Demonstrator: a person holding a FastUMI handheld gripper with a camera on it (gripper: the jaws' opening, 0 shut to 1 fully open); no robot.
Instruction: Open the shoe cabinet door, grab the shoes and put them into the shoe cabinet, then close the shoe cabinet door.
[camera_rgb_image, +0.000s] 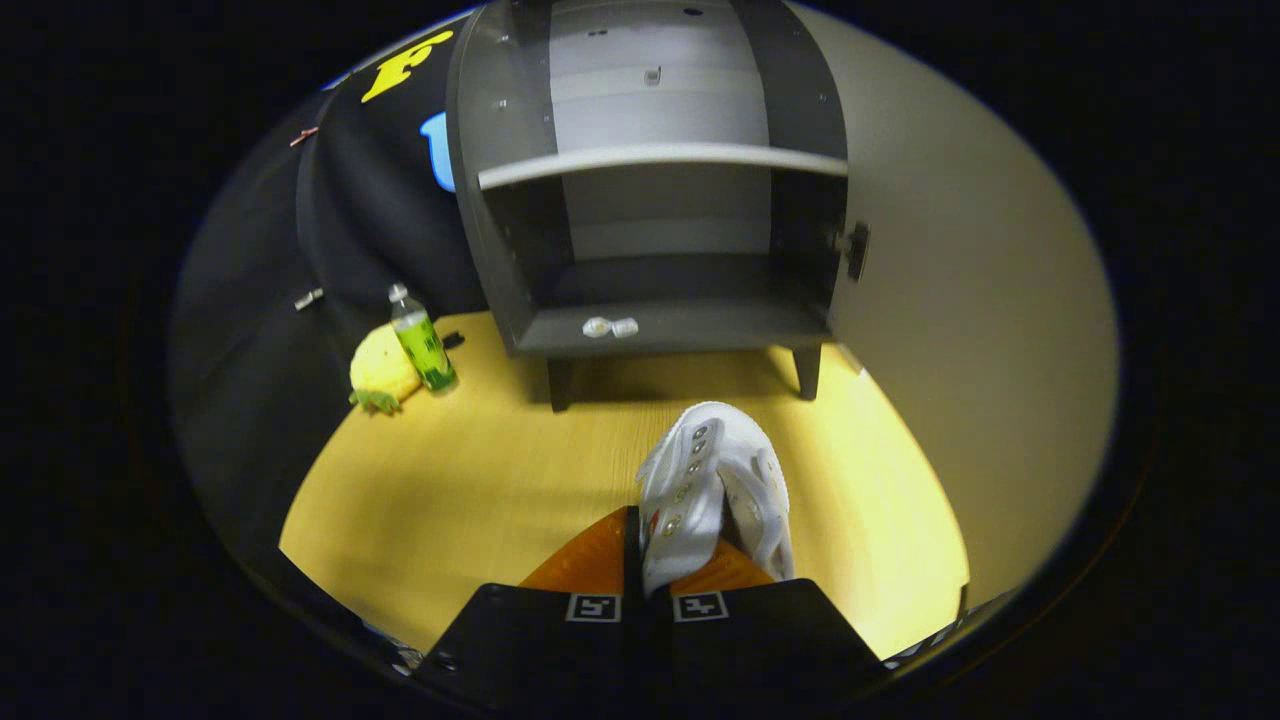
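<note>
The gripper (648, 570) pinched a white sneaker (712, 490) between closed fingers at lower centre, its eyelets and laces showing, toe pointing up-frame. Above it stood the grey shoe cabinet (655, 330), door (960, 330) swung open at right, over the wooden floor (480, 470).

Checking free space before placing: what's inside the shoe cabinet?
Shoe cabinet, door open: one shelf, bare from here, and two small pale items on the bottom board's front edge. Dark rear corners unreadable. Gripper shut on white shoe.
</note>
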